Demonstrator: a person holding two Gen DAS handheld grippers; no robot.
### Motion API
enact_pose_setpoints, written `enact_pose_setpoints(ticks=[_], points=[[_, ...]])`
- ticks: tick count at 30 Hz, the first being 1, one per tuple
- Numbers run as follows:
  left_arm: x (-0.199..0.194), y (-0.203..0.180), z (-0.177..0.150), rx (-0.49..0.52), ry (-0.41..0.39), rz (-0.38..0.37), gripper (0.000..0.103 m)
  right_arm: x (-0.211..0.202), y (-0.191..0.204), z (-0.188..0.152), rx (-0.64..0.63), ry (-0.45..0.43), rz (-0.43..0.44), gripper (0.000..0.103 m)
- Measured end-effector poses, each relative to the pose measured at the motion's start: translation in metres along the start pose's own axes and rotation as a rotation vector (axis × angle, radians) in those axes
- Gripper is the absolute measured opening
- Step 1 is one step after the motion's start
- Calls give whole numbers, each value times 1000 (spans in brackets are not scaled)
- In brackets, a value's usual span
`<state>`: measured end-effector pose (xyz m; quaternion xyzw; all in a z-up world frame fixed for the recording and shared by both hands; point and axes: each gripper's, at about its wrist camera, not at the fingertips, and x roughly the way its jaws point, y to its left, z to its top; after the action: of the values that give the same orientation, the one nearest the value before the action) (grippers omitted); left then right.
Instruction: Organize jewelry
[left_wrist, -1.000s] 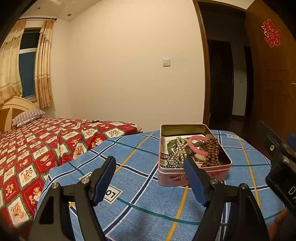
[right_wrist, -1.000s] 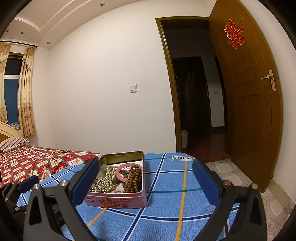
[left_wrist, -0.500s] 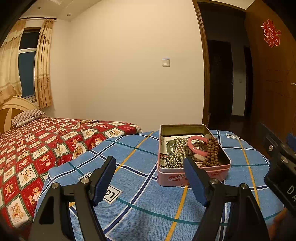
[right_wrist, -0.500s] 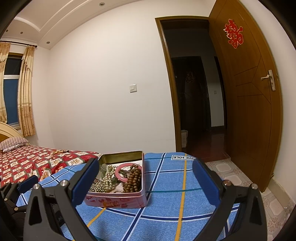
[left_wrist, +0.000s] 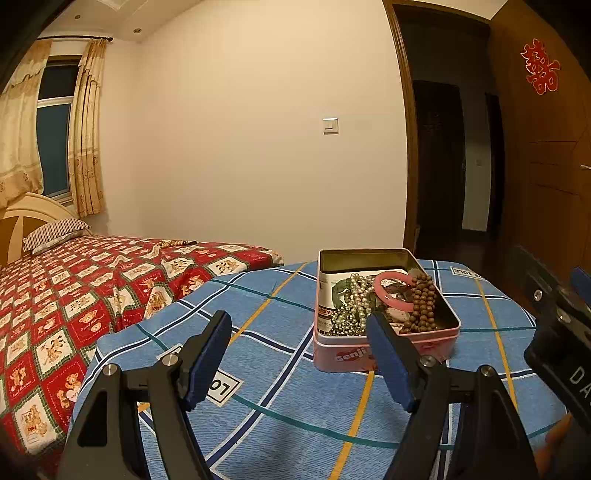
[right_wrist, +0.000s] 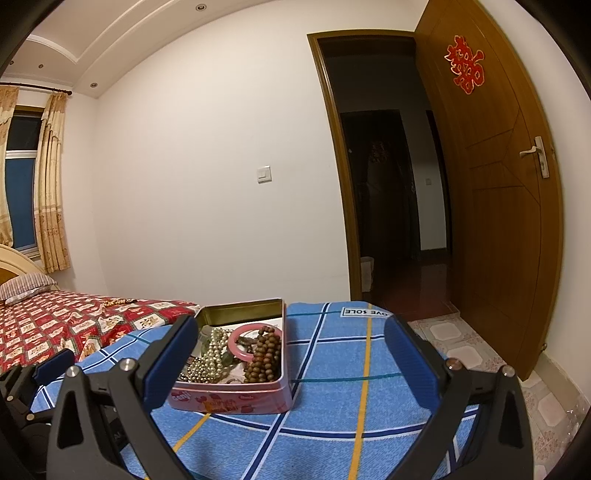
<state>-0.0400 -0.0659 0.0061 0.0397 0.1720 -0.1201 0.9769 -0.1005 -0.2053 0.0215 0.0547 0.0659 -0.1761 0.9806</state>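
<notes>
On the blue plaid cloth (left_wrist: 280, 413) before you: one lidless pink tin (left_wrist: 384, 349) holding, left to right, pearl strand (left_wrist: 351, 306), pink bangle (left_wrist: 391, 295), brown wooden beads (left_wrist: 421, 302); your left gripper (left_wrist: 299, 354) and right gripper (right_wrist: 290, 360) hover short of it, both wide, empty.

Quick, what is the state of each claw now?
Left claw: open, holding nothing.
Right claw: open, holding nothing.
</notes>
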Motion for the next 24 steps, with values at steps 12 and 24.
enact_pose_setpoints(ticks=[12, 24], points=[[2, 0, 0, -10, 8, -17, 75, 3, -2, 0, 8, 6, -15, 103], [0, 1, -1, -1, 4, -15, 75, 3, -3, 0, 9, 7, -17, 103]])
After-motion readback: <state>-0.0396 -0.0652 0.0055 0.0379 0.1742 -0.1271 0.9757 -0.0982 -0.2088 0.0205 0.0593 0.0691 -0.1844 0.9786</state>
